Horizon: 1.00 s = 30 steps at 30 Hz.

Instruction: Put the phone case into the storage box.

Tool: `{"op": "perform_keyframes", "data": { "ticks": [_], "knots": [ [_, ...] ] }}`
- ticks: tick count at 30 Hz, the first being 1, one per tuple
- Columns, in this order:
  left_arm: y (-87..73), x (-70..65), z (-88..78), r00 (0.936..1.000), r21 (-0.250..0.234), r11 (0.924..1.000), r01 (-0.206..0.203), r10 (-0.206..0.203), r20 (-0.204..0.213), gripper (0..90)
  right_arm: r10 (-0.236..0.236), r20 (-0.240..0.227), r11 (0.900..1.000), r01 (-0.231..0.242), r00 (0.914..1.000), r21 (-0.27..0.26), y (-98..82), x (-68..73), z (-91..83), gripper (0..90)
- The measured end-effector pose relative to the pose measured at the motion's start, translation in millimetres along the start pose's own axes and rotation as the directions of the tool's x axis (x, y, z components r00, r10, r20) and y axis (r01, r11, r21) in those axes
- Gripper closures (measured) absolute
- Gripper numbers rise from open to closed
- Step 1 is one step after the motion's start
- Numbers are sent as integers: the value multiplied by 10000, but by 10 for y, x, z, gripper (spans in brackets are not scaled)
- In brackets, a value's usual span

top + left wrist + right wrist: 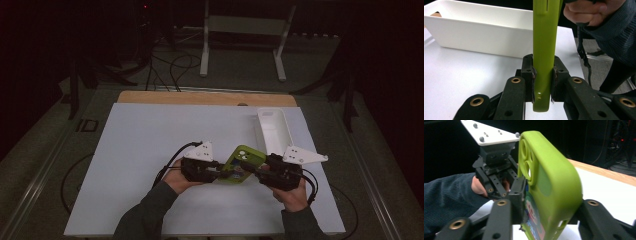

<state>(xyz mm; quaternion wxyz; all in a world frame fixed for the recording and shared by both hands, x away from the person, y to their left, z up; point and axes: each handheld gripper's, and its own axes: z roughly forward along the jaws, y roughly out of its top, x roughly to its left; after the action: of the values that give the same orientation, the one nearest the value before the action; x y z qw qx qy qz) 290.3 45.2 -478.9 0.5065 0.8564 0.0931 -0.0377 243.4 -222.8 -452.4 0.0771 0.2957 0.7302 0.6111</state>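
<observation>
Green phone case (242, 164) clamped edge-on in left gripper (218, 171); right gripper (256, 172) jaws straddle it, grip unclear.

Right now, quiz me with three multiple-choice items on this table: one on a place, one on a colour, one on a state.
1. Where is the white bin?
A. on the far right part of the white sheet
B. at the near left corner
C. on the floor

2. What colour is the phone case?
A. red
B. lime green
C. black

3. How does the left hand-held gripper stand?
A. wide open, nothing in it
B. lying flat on the table
C. shut on the phone case

Key: 1 A, the high view shows it beyond the right hand-held gripper; 2 B, all views show green; 3 C, the left gripper view shows both pads pressing the case's edge.
</observation>
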Motion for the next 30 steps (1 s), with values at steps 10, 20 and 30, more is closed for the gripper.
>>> {"op": "perform_keyframes", "data": {
  "ticks": [10, 20, 30],
  "knots": [
    [5, -13, -36, 9992, -173, 9998, 40, -47, -386, 777, 452, 532, 9990, -451, 9976, -36, -21, -36, 24, 352],
    [-3, 5, -41, 9968, -208, 9996, 185, -200, -773, 776, 666, 1064, 9978, -657, 9921, -117, -41, -52, 4, 216],
    [-1, 28, -53, 9912, -245, 9988, 417, -444, -1243, 776, 743, 1475, 9972, -726, 9863, -166, -42, -56, 6, 151]
  ]
}}
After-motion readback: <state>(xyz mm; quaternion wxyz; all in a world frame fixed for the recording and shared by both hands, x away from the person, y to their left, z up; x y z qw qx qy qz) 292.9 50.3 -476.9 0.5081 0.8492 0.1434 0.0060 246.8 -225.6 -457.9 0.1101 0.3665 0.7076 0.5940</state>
